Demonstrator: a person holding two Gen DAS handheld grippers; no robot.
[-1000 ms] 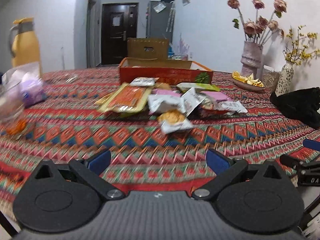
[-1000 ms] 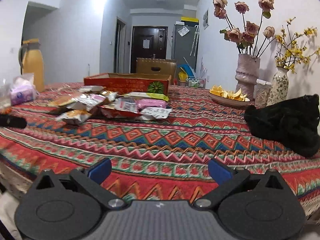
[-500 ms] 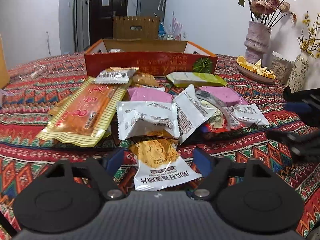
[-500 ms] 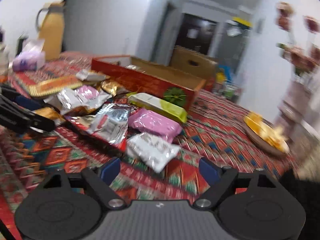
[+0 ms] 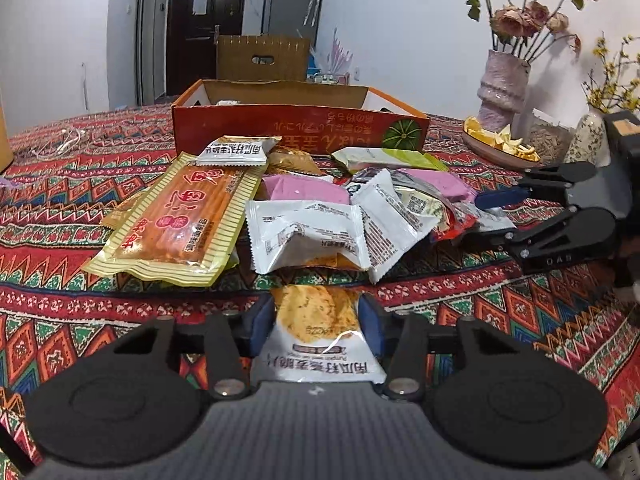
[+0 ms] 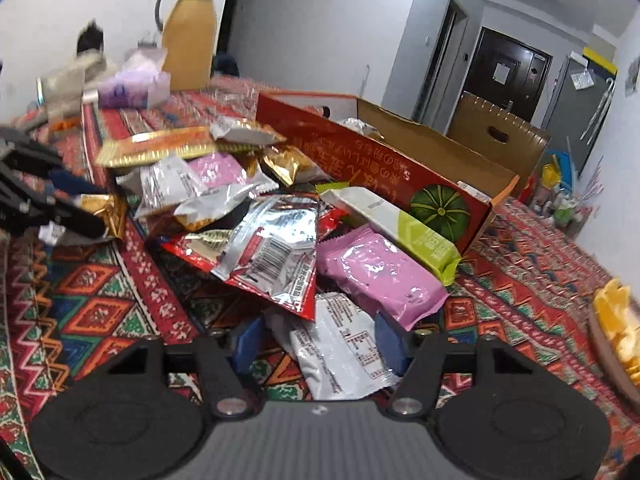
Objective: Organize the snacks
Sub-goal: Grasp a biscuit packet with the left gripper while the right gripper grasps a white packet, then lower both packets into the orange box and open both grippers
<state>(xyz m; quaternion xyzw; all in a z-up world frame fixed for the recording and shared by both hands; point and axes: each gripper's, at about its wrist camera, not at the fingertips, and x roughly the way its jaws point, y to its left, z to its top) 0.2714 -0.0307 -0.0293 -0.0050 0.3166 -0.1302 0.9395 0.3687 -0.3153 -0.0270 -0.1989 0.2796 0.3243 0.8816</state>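
Observation:
A pile of snack packets lies on the patterned tablecloth in front of an open red cardboard box (image 5: 300,128). My left gripper (image 5: 316,320) is closing at the pile's near edge. Its pads pinch the sides of a white cracker packet (image 5: 316,312). My right gripper (image 6: 320,344) is also closing, with a white printed packet (image 6: 340,352) between its fingers. The right pad (image 6: 390,344) is at the packet's edge and the left pad stands off it. The left wrist view shows the right gripper (image 5: 486,216) at the pile's right side. A long orange packet (image 5: 184,216) and a pink packet (image 6: 376,272) lie nearby.
To the right of the box stand a vase of dried roses (image 5: 502,88) and a plate of orange pieces (image 5: 496,144). At the far left are a yellow jug (image 6: 188,36) and a tissue pack (image 6: 132,88). A brown chair back (image 5: 262,56) rises behind the box.
Both grippers came forward from the table's edge to the snack pile and their jaws narrowed. The left now pinches the cracker packet; the right has swung left around the white printed packet.

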